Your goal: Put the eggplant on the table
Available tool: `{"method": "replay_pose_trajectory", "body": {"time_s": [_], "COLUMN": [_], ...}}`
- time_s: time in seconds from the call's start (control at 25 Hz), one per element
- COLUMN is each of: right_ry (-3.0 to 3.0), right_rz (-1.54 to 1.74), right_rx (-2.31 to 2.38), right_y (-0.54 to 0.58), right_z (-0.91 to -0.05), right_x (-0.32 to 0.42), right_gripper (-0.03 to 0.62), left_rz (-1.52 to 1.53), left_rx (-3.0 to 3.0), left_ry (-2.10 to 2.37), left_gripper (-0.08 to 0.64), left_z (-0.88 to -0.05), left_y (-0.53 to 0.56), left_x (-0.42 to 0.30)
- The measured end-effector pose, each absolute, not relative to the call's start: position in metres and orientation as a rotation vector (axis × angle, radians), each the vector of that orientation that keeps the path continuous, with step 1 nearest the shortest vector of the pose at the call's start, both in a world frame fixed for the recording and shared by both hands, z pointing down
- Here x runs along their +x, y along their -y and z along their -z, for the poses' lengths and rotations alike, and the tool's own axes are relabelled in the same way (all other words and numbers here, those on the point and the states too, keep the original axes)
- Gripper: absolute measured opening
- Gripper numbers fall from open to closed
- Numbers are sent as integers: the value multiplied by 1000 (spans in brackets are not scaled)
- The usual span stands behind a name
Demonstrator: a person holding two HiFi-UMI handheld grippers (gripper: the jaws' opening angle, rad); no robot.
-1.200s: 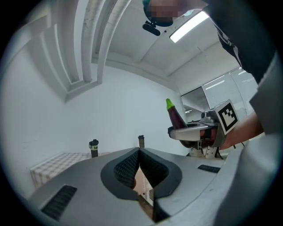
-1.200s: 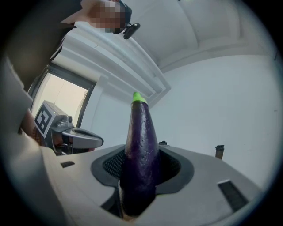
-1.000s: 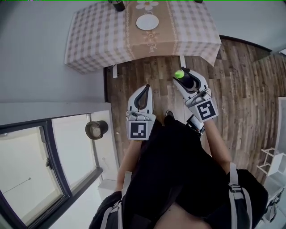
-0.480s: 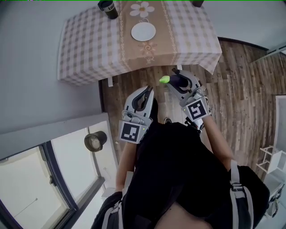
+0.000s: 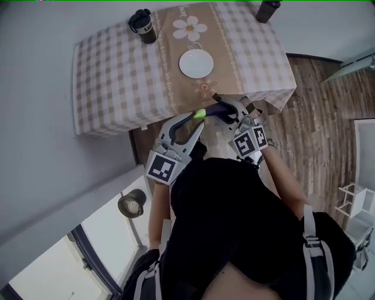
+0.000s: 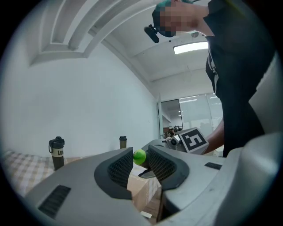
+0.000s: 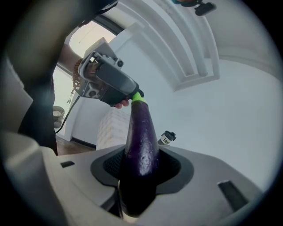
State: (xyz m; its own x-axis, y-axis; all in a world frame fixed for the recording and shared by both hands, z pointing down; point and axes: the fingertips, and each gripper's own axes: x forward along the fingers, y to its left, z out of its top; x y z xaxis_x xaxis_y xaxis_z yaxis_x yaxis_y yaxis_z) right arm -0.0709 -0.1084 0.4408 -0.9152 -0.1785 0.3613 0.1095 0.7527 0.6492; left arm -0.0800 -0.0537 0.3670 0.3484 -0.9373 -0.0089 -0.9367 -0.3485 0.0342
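A dark purple eggplant (image 5: 220, 109) with a bright green tip lies lengthwise in my right gripper (image 5: 229, 112), which is shut on its thick end (image 7: 141, 137). It hangs just off the near edge of the table (image 5: 117, 82), which has a checkered cloth. The green tip (image 6: 139, 156) points left and sits right at the fingertips of my left gripper (image 5: 188, 120). That gripper's jaws are opening, and their pads are not pressing on the tip. In the right gripper view, the left gripper (image 7: 110, 86) is just behind the tip.
On the table are a white plate (image 5: 196, 62), a black bottle (image 5: 142, 24) at the far left and a dark bottle (image 5: 266, 9) at the far right. Wooden floor lies to the right, with a white rack (image 5: 354, 202). A grey wall and a round pot (image 5: 132, 203) are on the left.
Both grippers have come up to the table's near edge. The eggplant has swung so its green tip points left at the left gripper. The left jaws have gone from shut to parted.
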Motion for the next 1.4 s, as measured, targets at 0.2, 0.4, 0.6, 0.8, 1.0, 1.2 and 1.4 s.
{"method": "replay_pose_trajectory", "body": {"time_s": [0.2,0.4,0.6,0.8,1.0,1.2,1.4], "right_ry": [2494,2466,2425,2369,2382,2365,2365], "right_rz": [1059,1032,1111,1145,1115,1099,1068], "right_rx": [24,15,-22,-61,-48,27,91], "right_y": [113,95,106,118,135,150,162], "right_z": [-456,-457,-480,-490,-489,-489,-488], "right_x": [-104,-123,-127,-121,-109,-98,-92], "right_gripper": [184,184,184,186,189,212,217], "left_rz": [-76,-216,-269,-317,-288,-258,-274], "left_rx": [2629,2654,2643,2620,2638,2661,2685], "left_ry": [1728,1555,1534,1502,1477,1476,1450], "left_gripper": [135,135,129,121,118,118,118], "left_z": [-388,-395,-423,-435,-433,-434,-433], "left_y": [63,56,70,82,98,105,114], "left_x": [-107,-126,-123,-118,-108,-114,-114]}}
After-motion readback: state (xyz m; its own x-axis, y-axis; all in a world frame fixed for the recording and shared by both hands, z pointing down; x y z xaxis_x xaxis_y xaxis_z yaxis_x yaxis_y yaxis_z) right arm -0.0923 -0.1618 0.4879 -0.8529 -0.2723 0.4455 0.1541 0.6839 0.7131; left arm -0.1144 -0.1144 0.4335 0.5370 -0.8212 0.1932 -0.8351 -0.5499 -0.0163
